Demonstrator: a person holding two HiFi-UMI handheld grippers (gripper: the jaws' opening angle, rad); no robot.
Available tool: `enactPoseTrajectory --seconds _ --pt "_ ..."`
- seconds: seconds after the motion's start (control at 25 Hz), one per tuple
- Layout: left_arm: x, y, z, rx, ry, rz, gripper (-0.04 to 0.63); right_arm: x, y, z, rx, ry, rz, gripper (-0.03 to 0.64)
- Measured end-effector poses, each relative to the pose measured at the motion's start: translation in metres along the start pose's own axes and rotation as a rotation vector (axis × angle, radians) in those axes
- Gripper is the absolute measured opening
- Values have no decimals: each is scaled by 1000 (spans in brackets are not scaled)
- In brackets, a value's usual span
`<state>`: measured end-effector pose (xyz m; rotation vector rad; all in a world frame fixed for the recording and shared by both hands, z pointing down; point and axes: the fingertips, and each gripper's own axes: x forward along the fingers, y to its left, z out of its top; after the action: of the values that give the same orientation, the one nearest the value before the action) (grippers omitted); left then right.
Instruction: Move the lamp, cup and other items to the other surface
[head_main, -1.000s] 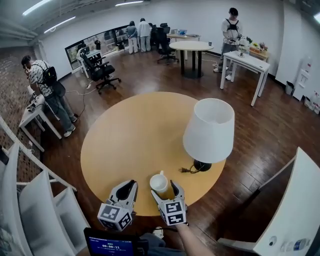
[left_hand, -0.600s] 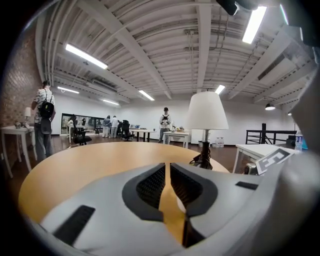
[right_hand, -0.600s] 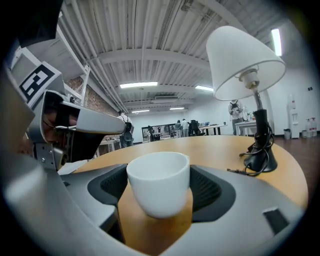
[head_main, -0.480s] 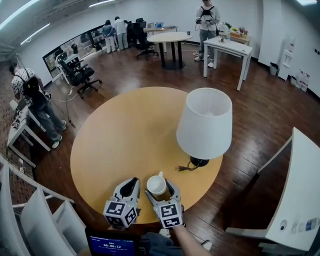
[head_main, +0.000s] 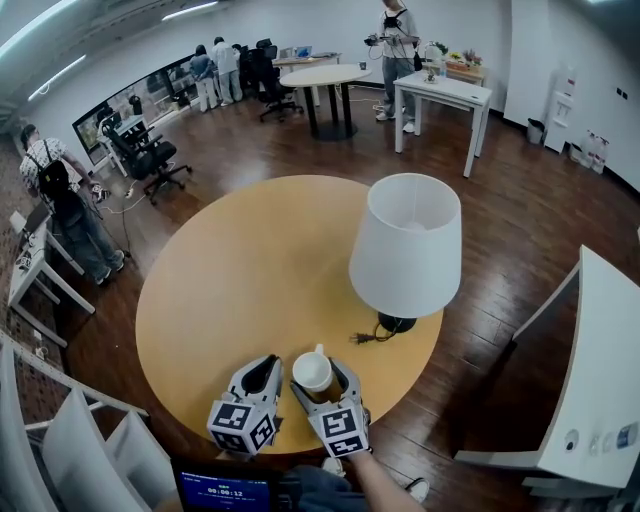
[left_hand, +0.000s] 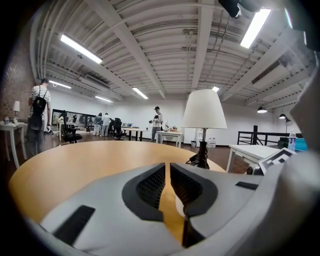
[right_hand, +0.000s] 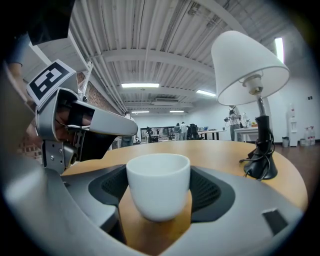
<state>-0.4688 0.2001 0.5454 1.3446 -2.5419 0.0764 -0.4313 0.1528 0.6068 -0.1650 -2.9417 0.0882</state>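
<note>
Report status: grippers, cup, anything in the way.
Right gripper closed on the cup, at the round table's near edge. Left gripper empty, jaws a slit apart. Lamp stands clear; nothing blocking.

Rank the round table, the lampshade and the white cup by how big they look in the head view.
1. round table
2. lampshade, which rises nearer the camera, so it looks somewhat enlarged
3. white cup

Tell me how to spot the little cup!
Find the big round wooden table with the tall lamp. At its near edge, the cup stands in the right claw. It's the only small, plain white thing there, far lower than the lamp.
</note>
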Motion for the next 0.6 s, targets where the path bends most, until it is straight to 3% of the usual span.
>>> enactPoseTrajectory --seconds 0.36,0.6 --pt "2 -13 5 13 3 -27 43 -15 -6 17 3 -61 -17 382" --pt "20 -55 16 41 -3 -95 37 -53 -34 37 1 -114 -82 382"
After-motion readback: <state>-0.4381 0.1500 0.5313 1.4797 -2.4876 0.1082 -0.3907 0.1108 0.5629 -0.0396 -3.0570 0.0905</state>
